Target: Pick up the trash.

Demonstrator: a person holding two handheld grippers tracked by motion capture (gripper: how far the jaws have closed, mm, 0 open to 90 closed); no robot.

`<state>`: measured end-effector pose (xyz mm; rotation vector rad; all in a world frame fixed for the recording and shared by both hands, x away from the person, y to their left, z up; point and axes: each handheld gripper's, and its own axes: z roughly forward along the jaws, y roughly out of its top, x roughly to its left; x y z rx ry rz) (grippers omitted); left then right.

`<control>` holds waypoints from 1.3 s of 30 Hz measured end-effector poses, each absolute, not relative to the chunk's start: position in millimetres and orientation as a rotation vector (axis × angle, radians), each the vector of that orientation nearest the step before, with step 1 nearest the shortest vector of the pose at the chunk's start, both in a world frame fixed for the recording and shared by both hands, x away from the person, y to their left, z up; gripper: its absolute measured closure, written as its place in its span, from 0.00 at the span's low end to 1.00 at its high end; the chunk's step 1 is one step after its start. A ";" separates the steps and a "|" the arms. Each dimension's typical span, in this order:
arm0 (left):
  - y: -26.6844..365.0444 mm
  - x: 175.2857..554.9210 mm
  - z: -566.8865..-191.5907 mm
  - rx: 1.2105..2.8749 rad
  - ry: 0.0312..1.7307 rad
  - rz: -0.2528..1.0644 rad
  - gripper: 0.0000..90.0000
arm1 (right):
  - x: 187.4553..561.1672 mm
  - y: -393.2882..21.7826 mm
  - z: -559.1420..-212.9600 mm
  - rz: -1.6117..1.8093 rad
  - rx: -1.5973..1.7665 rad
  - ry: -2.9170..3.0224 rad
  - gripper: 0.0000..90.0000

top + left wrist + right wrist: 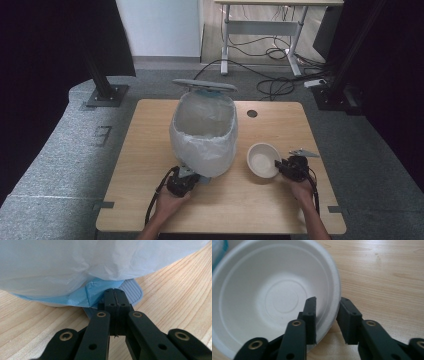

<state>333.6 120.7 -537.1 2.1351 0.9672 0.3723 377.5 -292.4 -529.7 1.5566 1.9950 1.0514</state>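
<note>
A pedal bin lined with a white bag stands mid-table, its grey lid raised at the back. My left gripper is shut with nothing between its jaws, and its tips rest on the ribbed foot pedal at the bin's front base. A white paper bowl sits to the right of the bin. My right gripper is open and straddles the bowl's near-right rim, one jaw inside and one outside.
The wooden table has a round cable hole at the back right. Behind the table lie floor cables, and a white desk frame stands further back. Black stand bases flank the table, one at the left and one at the right.
</note>
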 end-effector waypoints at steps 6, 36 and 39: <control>120.3 333.2 -537.1 2.136 0.966 0.376 1.00 | 367.7 -295.6 -518.5 1.146 1.565 1.980 0.89; 120.5 333.4 -537.2 2.135 0.964 0.376 1.00 | 345.4 -316.8 -485.7 1.445 1.542 1.878 0.93; 120.6 333.4 -537.2 2.135 0.965 0.377 1.00 | 343.3 -317.0 -481.5 1.474 1.530 1.871 0.93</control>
